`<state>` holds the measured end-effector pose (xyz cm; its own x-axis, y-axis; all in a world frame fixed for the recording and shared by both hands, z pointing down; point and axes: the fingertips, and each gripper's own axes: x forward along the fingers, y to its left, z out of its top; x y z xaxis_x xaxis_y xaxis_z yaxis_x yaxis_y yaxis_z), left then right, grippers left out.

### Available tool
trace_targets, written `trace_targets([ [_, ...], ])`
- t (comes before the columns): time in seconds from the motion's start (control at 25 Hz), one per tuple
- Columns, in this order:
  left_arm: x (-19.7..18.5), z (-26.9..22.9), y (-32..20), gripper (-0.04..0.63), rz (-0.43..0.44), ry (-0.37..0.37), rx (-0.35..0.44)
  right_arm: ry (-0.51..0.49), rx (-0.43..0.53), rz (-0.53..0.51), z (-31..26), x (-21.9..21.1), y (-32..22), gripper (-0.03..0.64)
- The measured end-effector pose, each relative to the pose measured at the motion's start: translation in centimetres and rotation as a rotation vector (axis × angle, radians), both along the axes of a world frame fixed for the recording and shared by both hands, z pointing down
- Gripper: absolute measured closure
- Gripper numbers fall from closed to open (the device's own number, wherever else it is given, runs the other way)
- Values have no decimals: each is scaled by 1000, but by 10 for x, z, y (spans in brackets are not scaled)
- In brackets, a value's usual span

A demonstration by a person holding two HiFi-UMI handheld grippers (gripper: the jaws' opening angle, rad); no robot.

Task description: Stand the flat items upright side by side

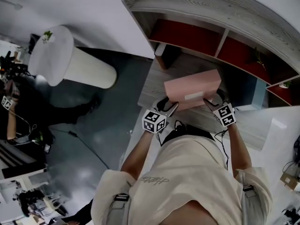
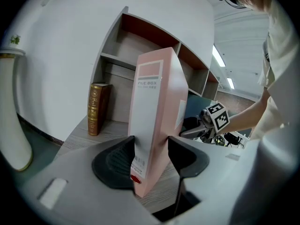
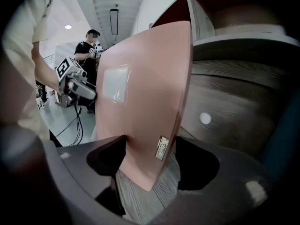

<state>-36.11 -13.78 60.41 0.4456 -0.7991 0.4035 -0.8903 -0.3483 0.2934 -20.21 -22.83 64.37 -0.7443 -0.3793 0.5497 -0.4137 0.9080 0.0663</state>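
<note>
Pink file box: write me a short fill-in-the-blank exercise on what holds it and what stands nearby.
The pink cardboard file box is clamped by ___ tools, the left tool and the right tool.
The brown gold-lettered book stands ___ on the grey wooden shelf.
In the left gripper view, the book is to the box's ___.
Missing: two; upright; left.

Left of the box [image 2: 154,111], we find the shelf [image 2: 110,128] bare as far as the book [image 2: 97,108] standing near its side wall. The box itself blocks the middle, and an upper board [image 2: 117,59] closes in overhead.
</note>
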Motion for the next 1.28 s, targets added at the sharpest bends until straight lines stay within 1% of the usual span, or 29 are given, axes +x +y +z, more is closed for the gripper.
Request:
trace_targets([
  [0.28, 10, -3, 15, 342, -2, 17, 11, -42, -44, 21, -2, 9, 12, 290],
  [0.44, 16, -1, 23, 335, -3, 8, 14, -60, -55, 18, 0, 14, 20, 290],
  [0.48, 17, 1, 25, 316, -4, -2, 15, -62, -54, 18, 0, 15, 21, 290],
  [0.52, 19, 2, 26, 284, -5, -14, 18, -63, -53, 16, 0, 16, 22, 290],
  [0.68, 20, 5, 28, 241, -6, -60, 30, -74, -58, 12, 2, 21, 28, 290],
  [0.76, 20, 5, 26, 200, 34, -59, 37, -78, -61, 4, 2, 23, 30, 290],
  [0.84, 20, 4, 22, 163, 104, -57, 35, -83, -66, -2, 1, 26, 32, 290],
  [1.0, 23, 9, 13, 162, 207, -118, 17, -93, -80, -6, 3, 38, 40, 298],
  [1.04, 25, 11, 11, 173, 226, -132, 14, -97, -85, 0, 4, 41, 41, 298],
  [1.08, 27, 12, 9, 201, 240, -146, 13, -102, -92, 10, 6, 45, 43, 298],
  [1.16, 29, 13, 4, 213, 249, -165, 16, -113, -106, 36, 9, 51, 46, 299],
  [1.28, 30, 13, 2, 219, 224, -171, 29, -115, -110, 64, 10, 61, 52, 304],
])
